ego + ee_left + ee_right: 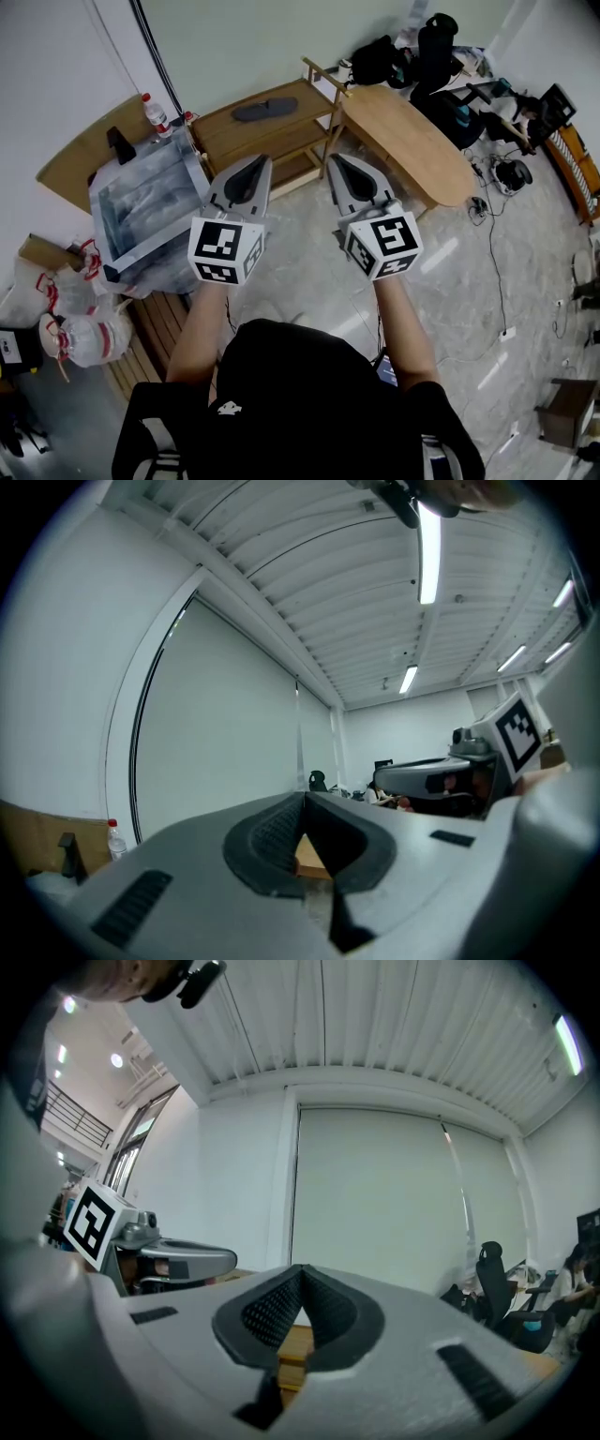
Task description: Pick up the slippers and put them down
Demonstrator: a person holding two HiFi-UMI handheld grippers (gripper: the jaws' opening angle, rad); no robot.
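A dark grey slipper (265,110) lies on the top board of a low wooden shelf rack (223,125) against the far wall. My left gripper (260,160) is held level in front of me, its tips short of the rack's front, jaws shut with nothing between them. My right gripper (334,159) hangs beside it, level too, shut and empty. In the left gripper view the jaw tips (305,797) meet, and the right gripper's marker cube (517,729) shows at the right. In the right gripper view the tips (302,1267) also meet, with the left gripper's cube (91,1223) at the left.
An oval wooden table (412,145) stands right of the rack. A grey plastic-lined tub (112,205) sits on a slatted bench at the left, with a bottle (155,114) behind it. Bags (75,333) lie at the far left. Backpacks, gear and cables (441,56) clutter the right side of the floor.
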